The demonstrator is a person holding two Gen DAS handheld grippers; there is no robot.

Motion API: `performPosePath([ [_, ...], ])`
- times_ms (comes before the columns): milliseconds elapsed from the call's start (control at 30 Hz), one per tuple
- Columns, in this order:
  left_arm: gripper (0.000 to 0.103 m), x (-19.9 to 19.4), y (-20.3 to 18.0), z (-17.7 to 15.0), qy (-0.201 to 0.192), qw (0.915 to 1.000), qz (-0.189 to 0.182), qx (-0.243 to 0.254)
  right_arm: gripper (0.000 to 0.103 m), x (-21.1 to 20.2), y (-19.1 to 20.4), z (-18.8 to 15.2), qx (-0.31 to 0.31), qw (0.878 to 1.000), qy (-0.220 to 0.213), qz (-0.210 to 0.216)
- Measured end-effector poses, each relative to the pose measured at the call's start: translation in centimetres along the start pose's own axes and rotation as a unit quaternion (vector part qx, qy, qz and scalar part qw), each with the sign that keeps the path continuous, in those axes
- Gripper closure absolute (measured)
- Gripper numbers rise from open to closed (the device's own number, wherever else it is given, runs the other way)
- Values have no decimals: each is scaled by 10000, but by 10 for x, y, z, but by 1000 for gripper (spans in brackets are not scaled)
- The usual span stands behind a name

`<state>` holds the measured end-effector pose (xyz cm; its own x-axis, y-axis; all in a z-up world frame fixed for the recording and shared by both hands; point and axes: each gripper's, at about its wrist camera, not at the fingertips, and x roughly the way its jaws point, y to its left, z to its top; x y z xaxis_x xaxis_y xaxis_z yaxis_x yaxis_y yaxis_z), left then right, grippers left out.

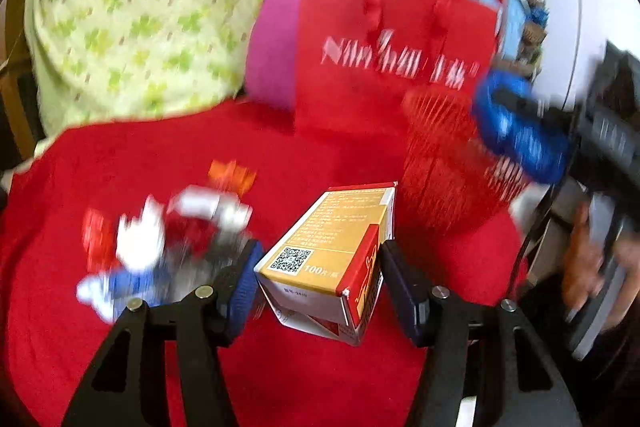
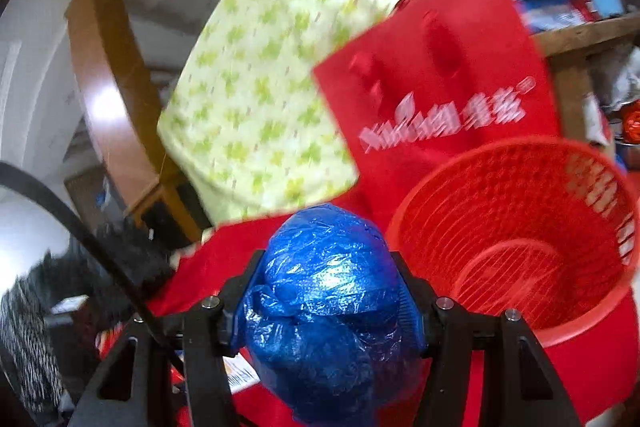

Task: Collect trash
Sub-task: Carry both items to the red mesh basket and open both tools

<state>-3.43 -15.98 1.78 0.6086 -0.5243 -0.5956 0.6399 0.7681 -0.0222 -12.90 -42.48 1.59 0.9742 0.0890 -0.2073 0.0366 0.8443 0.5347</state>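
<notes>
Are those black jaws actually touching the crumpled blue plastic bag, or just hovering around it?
Touching. In the right wrist view the blue plastic bag bulges between the right gripper, with both jaws pressed into its sides and no gap showing.

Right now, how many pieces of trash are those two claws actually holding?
2. The left gripper holds a gold-and-red cardboard box above the red cloth. The right gripper clamps a crumpled blue plastic bag beside the red mesh basket.

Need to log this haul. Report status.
Left tongs shut on box. Right tongs shut on blue bag, beside red basket. Wrappers on the cloth. Nothing blocking.
</notes>
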Motion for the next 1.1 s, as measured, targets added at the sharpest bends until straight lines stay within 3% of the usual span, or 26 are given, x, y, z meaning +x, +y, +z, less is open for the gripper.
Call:
performPosePath([
  [133, 41, 7, -39, 58, -405, 9987, -214, 202, 41, -14, -35, 20, 561, 9973, -435, -197],
  [300, 41, 43, -87, 100, -481, 9961, -529, 520, 40, -19, -77, 32, 1325, 9893, -557, -239],
  [400, 40, 70, -104, 110, -367, 9958, -623, 566, 35, -16, -99, 36, 1802, 9824, -449, -199],
  [500, 40, 93, -114, 108, -74, 9944, -918, 515, 19, -17, -117, 34, 2237, 9735, -456, -162],
  [600, 39, 96, -115, 100, 8, 9947, -869, 558, 19, -23, -125, 34, 2355, 9702, -564, -83],
  [700, 39, 81, -111, 92, -145, 9961, -565, 670, 19, -25, -114, 35, 2108, 9756, -613, -63],
  [800, 37, 54, -101, 84, -394, 9959, 34, 818, 19, -25, -90, 39, 1636, 9840, -704, -32],
  [933, 32, 8, -79, 72, -663, 9905, 856, 851, 19, -19, -57, 35, 1198, 9902, -665, 283],
  [1100, 29, -37, -45, 59, -742, 9835, 1536, 607, 19, -2, -20, 22, 957, 9929, -388, 587],
])
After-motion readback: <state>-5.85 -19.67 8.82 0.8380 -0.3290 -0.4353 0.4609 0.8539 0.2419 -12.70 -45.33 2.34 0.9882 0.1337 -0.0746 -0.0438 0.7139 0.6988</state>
